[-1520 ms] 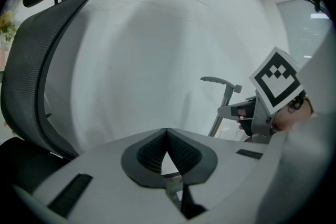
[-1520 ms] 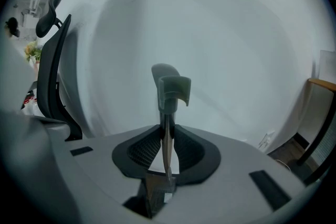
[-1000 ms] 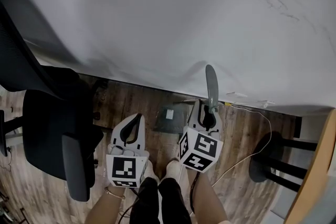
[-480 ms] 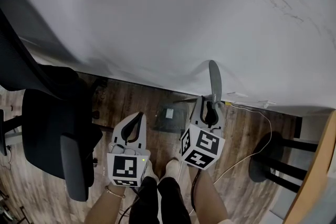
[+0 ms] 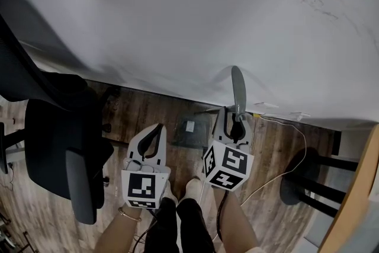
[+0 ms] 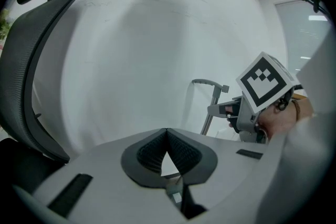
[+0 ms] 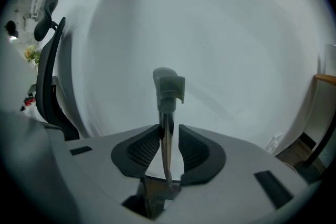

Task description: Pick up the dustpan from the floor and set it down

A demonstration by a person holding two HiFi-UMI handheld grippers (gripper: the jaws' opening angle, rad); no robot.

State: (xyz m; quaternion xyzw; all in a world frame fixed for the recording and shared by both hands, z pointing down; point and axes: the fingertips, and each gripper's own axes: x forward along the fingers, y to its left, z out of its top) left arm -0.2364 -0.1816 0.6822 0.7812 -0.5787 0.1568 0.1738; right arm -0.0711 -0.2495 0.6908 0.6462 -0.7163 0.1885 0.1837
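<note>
Room, viewed from beside the person: a broad white wall (image 5: 189, 21), faintly scuffed along its upper part, meeting a floor (image 5: 142, 109) of dark wood-grain planks. Left side: one black mesh office chair (image 5: 53, 139), armrest toward the person. Right side: a thin white cable (image 5: 296, 139) looping over the planks, a black round stand base (image 5: 295, 183), and the pale wooden edge of a panel (image 5: 358, 192). Dustpan (image 5: 238, 92), long-handled and grey, is near the foot of the wall, handle upright and pan (image 5: 190, 130) low over the planks, whether touching them I cannot tell. Right tool (image 5: 235, 120): jaws narrow and just now easing apart, the handle standing between them. It lies against one pad, with a sliver of light showing at the other. Left tool (image 5: 156, 129) is held level with the right and well clear of the dustpan — jaws closed tip to tip, nothing between them. Below both tools are the person's dark trouser legs and pale shoes (image 5: 192, 188).
</note>
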